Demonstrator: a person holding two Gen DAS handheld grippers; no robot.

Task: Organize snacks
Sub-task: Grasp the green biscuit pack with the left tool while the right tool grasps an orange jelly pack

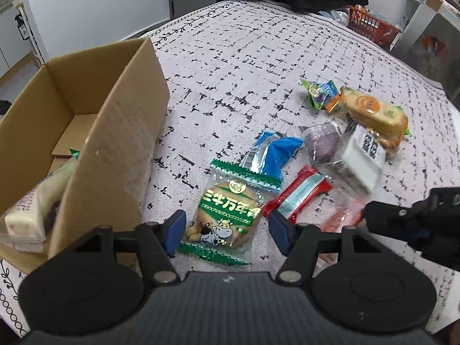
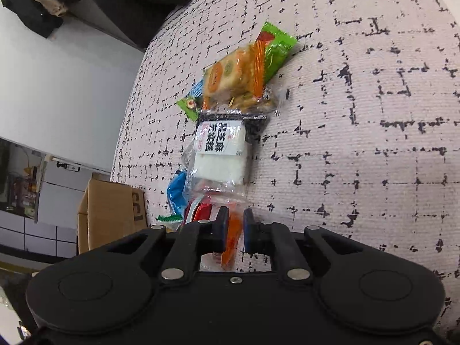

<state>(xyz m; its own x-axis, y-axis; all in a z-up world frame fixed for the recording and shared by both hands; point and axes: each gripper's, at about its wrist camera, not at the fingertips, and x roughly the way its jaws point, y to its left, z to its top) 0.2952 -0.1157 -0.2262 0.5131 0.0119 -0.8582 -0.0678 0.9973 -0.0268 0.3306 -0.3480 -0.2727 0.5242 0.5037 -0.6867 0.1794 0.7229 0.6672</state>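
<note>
My left gripper (image 1: 227,225) is open and straddles a green biscuit pack (image 1: 230,215) with a cow on it, which lies flat on the cloth. Its blue pads stand just off the pack's sides. My right gripper (image 2: 234,230) is shut on the orange-printed end of a clear pack (image 2: 230,238) that holds a white cake (image 2: 220,155). From the left wrist the right gripper (image 1: 366,215) comes in from the right, and the white cake pack (image 1: 359,158) looks blurred. An open cardboard box (image 1: 115,132) stands at the left with a white cake pack (image 1: 34,210) inside.
Loose on the patterned cloth (image 1: 244,66) lie a blue packet (image 1: 276,155), a red bar (image 1: 299,195), a purple snack (image 1: 322,143), an orange cracker pack (image 1: 373,109) and a small green packet (image 1: 316,92). A red basket (image 1: 371,26) sits at the far edge.
</note>
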